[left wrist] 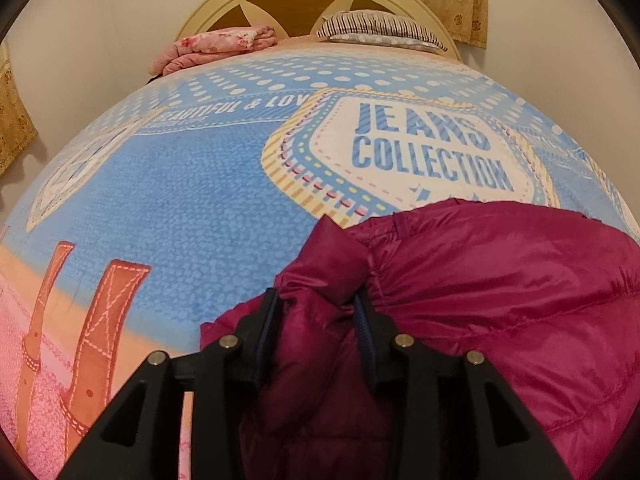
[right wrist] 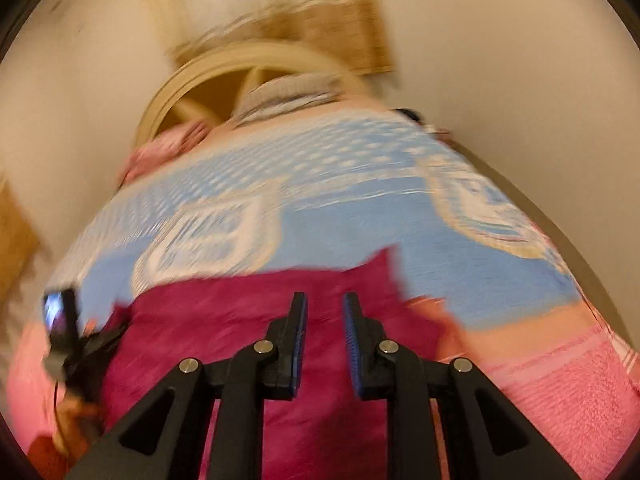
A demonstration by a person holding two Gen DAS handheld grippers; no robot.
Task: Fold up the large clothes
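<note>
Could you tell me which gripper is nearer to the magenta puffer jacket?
Left. The left gripper is shut on a fold of the jacket; the right gripper is open, nothing between its fingers, above the jacket.

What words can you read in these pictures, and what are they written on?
"JEANS COLLECTION" stands on the white badge printed on the blue bedspread.
"BEAUTIFUL & LOV", cut off by the badge, stands on the bedspread's pale band.
Smaller print under that band is too small to read.
The round emblem at the left is too faint to read.
In the right wrist view everything is blurred; nothing reads.
The magenta jacket shows no text.
</note>
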